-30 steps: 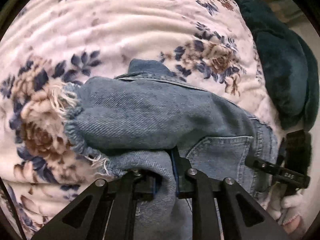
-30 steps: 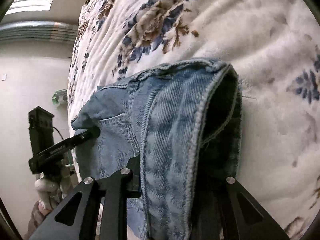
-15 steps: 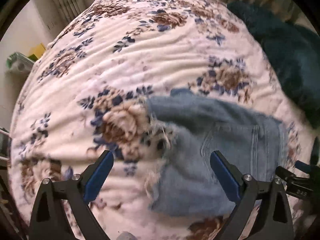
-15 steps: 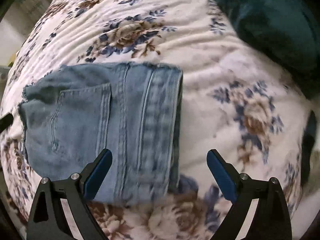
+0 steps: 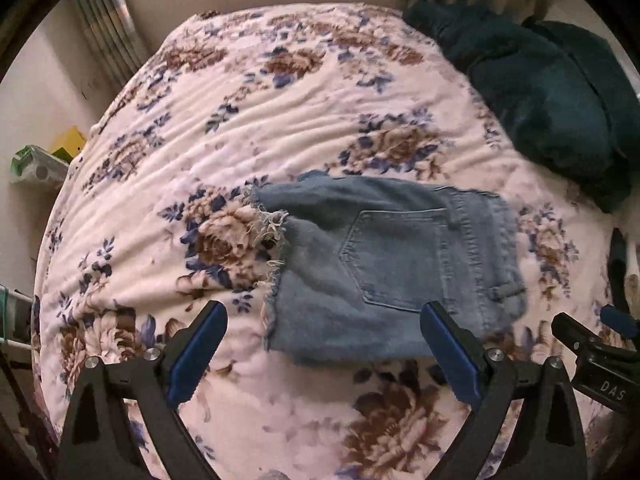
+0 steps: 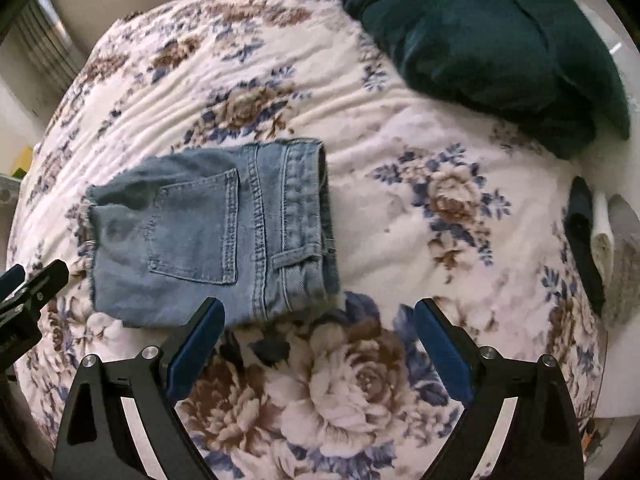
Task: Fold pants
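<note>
The left gripper (image 5: 322, 354) hangs above the bed with its two blue-padded fingers (image 5: 196, 354) spread wide and nothing between them. The right gripper (image 6: 316, 350) is the same: two blue-padded fingers (image 6: 438, 350) splayed apart, holding nothing. Each gripper's black tip shows at the edge of the other's view, the right one at the far right of the left wrist view and the left one at the far left of the right wrist view.

Just beyond the fingers lies one pair of light-blue denim pants (image 5: 384, 268), folded into a compact, roughly rectangular bundle on the cream bedspread printed with brown and blue flowers (image 5: 280, 120). One back pocket (image 6: 194, 230) faces up. The frayed white-threaded hem (image 5: 272, 232) forms the bundle's left edge, and the waistband with a belt loop (image 6: 304, 216) forms its right edge. In the left wrist view the bundle sits between the fingers and slightly right of centre; in the right wrist view it sits left of centre, its near edge just past the left finger.

One dark teal plush blanket (image 6: 480, 44) is heaped on the far right of the bed, well apart from the pants. A black strap-like item (image 6: 582, 236) and pale folded cloth lie at the right edge. Off the bed's left side, a yellow box (image 5: 70, 144) and a green-and-white package (image 5: 34, 162) stand against the wall. Nothing lies between the grippers and the pants.
</note>
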Demonstrator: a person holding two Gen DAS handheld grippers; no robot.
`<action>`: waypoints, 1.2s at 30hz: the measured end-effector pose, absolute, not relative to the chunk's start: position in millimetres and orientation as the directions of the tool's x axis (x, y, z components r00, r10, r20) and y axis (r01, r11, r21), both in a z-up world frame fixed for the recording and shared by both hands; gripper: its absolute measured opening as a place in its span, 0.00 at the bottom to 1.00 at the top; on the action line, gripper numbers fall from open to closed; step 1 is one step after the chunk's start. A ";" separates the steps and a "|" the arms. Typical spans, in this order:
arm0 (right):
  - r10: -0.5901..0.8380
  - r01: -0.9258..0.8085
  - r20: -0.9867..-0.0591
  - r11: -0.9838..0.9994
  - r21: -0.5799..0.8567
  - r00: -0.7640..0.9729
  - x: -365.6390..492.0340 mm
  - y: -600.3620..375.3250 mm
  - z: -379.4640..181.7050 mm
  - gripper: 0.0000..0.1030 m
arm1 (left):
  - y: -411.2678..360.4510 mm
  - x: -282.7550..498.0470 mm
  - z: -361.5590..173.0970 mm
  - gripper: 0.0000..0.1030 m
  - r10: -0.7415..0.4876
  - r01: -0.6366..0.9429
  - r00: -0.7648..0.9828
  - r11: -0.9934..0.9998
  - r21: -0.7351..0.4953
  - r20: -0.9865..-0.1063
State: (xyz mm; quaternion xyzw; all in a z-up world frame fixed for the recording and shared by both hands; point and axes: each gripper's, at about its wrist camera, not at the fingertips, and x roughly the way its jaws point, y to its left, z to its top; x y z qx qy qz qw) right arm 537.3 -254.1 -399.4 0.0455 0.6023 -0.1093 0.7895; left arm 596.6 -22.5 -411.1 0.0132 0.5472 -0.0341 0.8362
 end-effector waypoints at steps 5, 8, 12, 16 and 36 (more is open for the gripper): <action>-0.134 0.234 -0.941 0.970 -0.061 0.309 497.9 -260.0 -349.5 0.94 | -33.5 555.2 -366.1 0.96 -0.041 0.078 0.450 0.997 -0.006 -0.892; -0.152 0.231 -0.924 0.970 -0.072 0.351 464.8 -260.0 -311.8 0.94 | -38.8 518.3 -333.1 0.96 -0.047 0.075 0.481 0.997 -0.012 -0.875; -0.167 0.220 -0.895 0.972 -0.080 0.413 414.2 -258.8 -258.5 0.94 | -39.1 470.7 -294.4 0.96 -0.047 0.064 0.517 0.998 -0.017 -0.854; -0.178 0.211 -0.864 0.974 -0.086 0.471 359.5 -255.5 -207.7 0.94 | -37.3 421.8 -256.9 0.96 -0.030 0.053 0.559 0.999 0.000 -0.829; -0.124 0.115 -0.705 0.992 -0.061 0.698 99.1 -197.2 31.7 0.95 | -2.5 192.9 -70.4 0.96 -0.011 0.008 0.732 1.000 -0.007 -0.682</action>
